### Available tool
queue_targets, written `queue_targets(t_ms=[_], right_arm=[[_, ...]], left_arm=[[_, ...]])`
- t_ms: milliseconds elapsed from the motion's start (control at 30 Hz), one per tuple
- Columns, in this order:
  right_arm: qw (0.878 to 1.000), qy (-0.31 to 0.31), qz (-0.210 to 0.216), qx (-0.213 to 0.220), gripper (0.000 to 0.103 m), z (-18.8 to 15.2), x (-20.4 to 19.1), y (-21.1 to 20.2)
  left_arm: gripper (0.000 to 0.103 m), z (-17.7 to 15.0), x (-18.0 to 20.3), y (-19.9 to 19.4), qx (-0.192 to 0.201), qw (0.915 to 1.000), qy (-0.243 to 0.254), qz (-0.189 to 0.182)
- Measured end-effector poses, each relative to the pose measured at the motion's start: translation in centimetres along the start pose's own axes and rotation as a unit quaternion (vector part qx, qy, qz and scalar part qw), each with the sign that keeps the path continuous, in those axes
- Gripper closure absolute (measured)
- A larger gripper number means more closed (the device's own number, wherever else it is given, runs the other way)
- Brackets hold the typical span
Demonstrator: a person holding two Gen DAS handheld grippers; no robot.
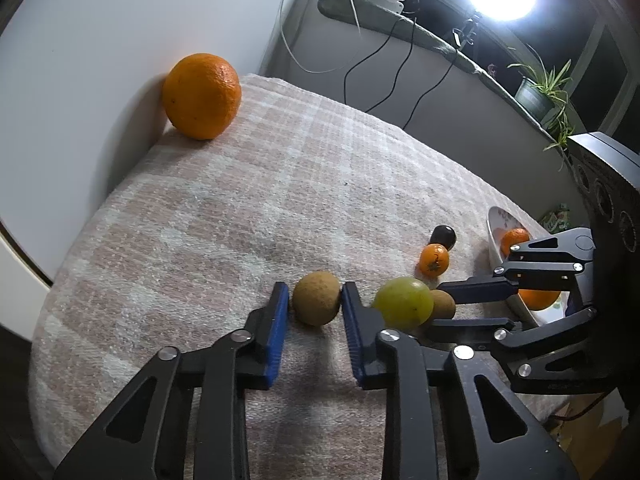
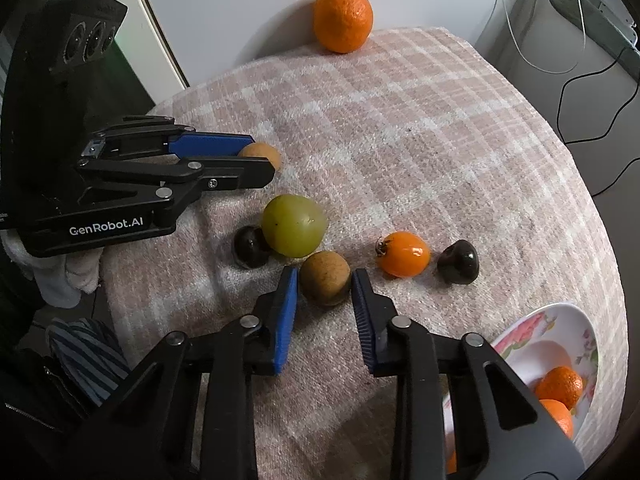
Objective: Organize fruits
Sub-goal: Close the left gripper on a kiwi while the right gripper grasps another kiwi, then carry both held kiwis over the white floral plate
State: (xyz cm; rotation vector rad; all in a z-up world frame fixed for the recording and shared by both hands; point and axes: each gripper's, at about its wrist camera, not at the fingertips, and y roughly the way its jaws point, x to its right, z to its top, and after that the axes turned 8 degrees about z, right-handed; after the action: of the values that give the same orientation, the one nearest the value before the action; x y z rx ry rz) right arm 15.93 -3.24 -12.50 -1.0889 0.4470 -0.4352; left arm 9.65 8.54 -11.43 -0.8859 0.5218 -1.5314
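Two small brown round fruits lie on the checked cloth (image 1: 240,200). My left gripper (image 1: 315,292) is shut on one brown fruit (image 1: 316,300), its blue pads (image 1: 280,312) pressing both sides. My right gripper (image 2: 325,274) is shut on the other brown fruit (image 2: 325,284). Between the two lies a green fruit (image 2: 294,226) (image 1: 404,302). The right wrist view shows the left gripper (image 2: 262,156) from the side, and the left wrist view shows the right gripper (image 1: 438,307). A small orange fruit (image 2: 404,254) and two dark fruits (image 2: 458,262) (image 2: 250,246) lie nearby.
A large orange (image 1: 202,96) rests against the white wall at the cloth's far edge. A flowered bowl (image 2: 560,320) holding mandarins (image 2: 558,386) stands at the right edge. Cables, a lamp and a plant are beyond the table. A gloved hand (image 2: 68,276) holds the left gripper.
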Motion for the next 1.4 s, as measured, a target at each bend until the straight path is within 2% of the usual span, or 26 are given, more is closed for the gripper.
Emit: queue_targets(t_ms=[333, 633, 1067, 1400], right_arm=[[1.000, 0.011, 0.002, 0.019, 0.075, -0.4, 0.2, -0.9], [0.996, 0.036, 0.002, 0.078, 0.075, -2.0, 0.4, -4.6], [0.980, 0.107, -0.026, 0.163, 0.075, -8.0, 2.2, -11.1], [0.969, 0.154, -0.062, 0.181, 0.075, -13.1, 4.4, -13.8]], left_arm=[[0.080, 0.2, 0.1, -0.6, 0.010, 0.9999, -0.005, 0.000], [0.080, 0.9, 1.5, -2.5, 0.035, 0.9993, 0.002, -0.013], [0.080, 1.4, 6.2, -3.2, 0.051, 0.9964, 0.033, -0.059], [0.080, 1.7, 11.1, -1.7, 0.041, 0.9926, 0.065, -0.094]])
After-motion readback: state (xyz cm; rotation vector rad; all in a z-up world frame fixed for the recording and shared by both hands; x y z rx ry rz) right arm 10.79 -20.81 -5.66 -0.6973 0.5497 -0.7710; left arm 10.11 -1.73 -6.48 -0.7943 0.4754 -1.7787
